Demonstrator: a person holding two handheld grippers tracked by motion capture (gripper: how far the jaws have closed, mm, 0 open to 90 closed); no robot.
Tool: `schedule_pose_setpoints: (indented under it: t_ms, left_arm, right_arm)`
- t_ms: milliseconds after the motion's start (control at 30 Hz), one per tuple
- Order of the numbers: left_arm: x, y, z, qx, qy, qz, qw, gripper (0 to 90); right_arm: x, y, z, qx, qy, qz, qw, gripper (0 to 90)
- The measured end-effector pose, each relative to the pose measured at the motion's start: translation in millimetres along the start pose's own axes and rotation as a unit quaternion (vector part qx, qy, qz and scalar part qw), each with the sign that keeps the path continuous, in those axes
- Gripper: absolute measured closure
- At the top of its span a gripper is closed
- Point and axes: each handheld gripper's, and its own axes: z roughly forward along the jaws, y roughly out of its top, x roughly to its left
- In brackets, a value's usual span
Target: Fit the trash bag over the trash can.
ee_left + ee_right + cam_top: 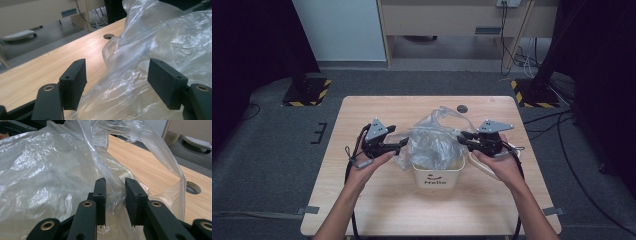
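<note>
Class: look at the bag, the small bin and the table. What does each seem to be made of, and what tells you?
Bag: thin clear plastic film, glossy and crinkled. Bin: probably cream moulded plastic, smooth, printed "Hello". Table: pale wood-look top with visible grain, perhaps laminate.

Your clear plastic bag [434, 142]: crumpled, billowing from cream "Hello" bin [438, 176], frame centre; bin upright on table.

What I can't make out from here

The plastic bag [434, 142] hides the white bin's [438, 176] inside from me; in my right gripper view, whether the pads [100, 195] actually pinch the film stays unclear.
</note>
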Motion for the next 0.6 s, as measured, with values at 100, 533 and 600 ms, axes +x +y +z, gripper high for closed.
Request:
schedule_pose_setpoints:
  t_ms: [100, 533, 600]
  left_arm:
    - [3.7, -3.8, 6.4, 0.023, -0.025, -0.014, 0.9993, 29.7]
    - [-12.2, 1.3, 11.3, 0.040, -0.001, 0.054, 0.9977, 75.6]
    - [-13.4, 2.9, 10.0, 0.029, 0.003, 0.050, 0.9983, 79.5]
  right_arm:
    - [-0.4, 0.1, 0.1, -0.003, 0.000, 0.004, 1.0000, 64.6]
    - [1.3, -1.0, -6.9, -0.013, 0.009, 0.006, 0.9999, 77.6]
    - [1.2, -0.8, -8.3, -0.018, 0.010, 0.012, 0.9997, 78.5]
